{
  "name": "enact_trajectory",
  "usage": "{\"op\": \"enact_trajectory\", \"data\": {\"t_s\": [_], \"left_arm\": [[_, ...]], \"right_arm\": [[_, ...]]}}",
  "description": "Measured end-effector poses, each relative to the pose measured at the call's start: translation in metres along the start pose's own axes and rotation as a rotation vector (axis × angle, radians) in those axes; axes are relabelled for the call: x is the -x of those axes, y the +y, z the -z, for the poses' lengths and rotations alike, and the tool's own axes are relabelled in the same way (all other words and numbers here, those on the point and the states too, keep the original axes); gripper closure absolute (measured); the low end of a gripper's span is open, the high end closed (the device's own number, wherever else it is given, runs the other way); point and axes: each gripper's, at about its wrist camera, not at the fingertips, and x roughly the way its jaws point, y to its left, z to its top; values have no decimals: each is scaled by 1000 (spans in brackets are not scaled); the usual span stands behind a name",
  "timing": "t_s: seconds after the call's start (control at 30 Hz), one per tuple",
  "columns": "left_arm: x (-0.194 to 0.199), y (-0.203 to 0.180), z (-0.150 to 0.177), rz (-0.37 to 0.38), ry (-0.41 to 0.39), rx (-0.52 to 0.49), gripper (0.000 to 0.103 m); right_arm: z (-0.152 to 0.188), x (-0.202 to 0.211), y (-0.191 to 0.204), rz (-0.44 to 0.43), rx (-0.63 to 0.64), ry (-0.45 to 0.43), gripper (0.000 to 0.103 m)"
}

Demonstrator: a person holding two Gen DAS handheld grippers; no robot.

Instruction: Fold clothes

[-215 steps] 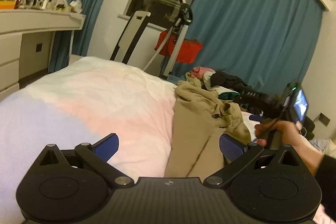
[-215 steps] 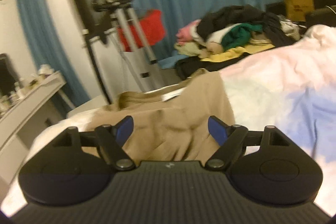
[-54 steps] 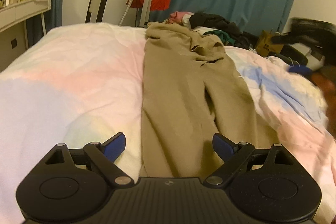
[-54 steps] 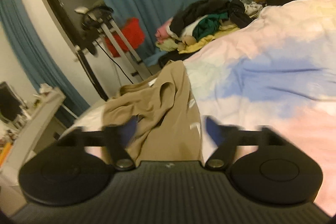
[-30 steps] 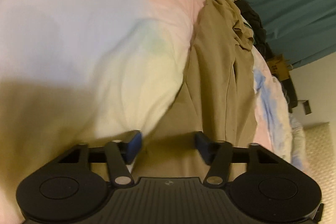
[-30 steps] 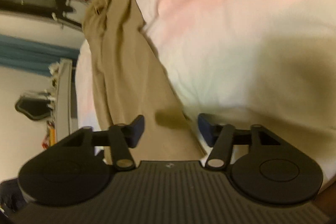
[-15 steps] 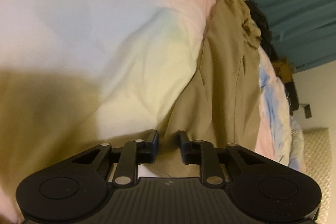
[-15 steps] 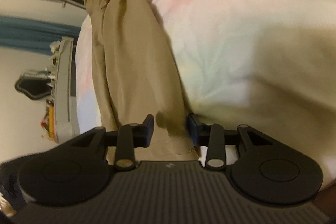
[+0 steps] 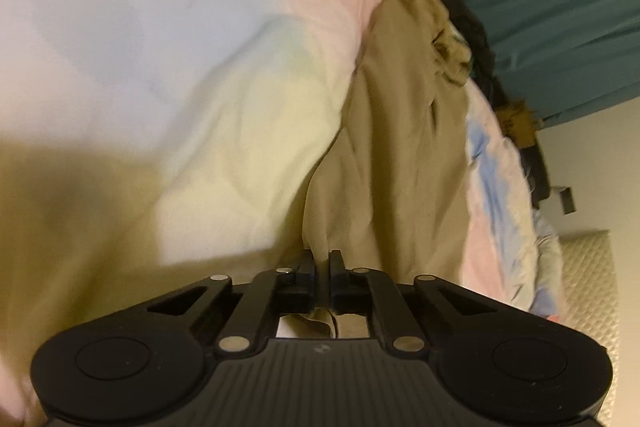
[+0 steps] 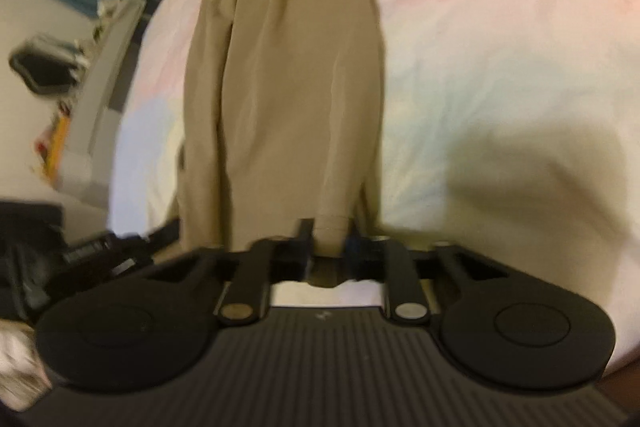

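Pants, tan and long, lie stretched out on the bed, on a soft cover of pink, blue and pale yellow. They run straight away from both cameras, with the leg ends close by and the bunched-up waist far off near the blue curtain. The long way of the pants goes from the near edge of the bed to the far one.

The left gripper has its fingers shut tight on the near hem of one leg. The right gripper has its fingers pinched on the hem of the other leg, and a bit of cloth sticks up between them. So each hand holds one leg end.

I think the folding has only just begun. The pants look laid out fairly flat and straight, but I see no fold in them yet. What seems left is to bring the leg ends up toward the waist, then fold again to make them small. A pile of other clothes waits at the far end of the bed, so more folding likely comes after.
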Motion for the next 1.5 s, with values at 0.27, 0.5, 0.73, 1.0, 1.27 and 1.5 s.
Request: {"op": "enact_trajectory", "data": {"t_s": [0.27, 0.5, 0.73, 1.0, 1.27, 1.5], "left_arm": [[58, -27, -16, 253, -144, 85, 98], [96, -70, -1, 292, -195, 16, 99], [120, -76, 47, 233, -189, -43, 99], [133, -81, 81, 185, -188, -87, 99], [104, -99, 17, 98, -200, -156, 98], [17, -142, -78, -14, -225, -244, 98]], "right_arm": [[-39, 82, 28, -163, -29, -175, 94], [-61, 162, 72, -242, 86, -327, 95], [-3, 179, 48, -203, 128, -308, 95], [50, 168, 16, -174, 104, -275, 95], [-21, 134, 28, -167, 5, -289, 95], [-119, 71, 44, -100, -55, -320, 94]]}}
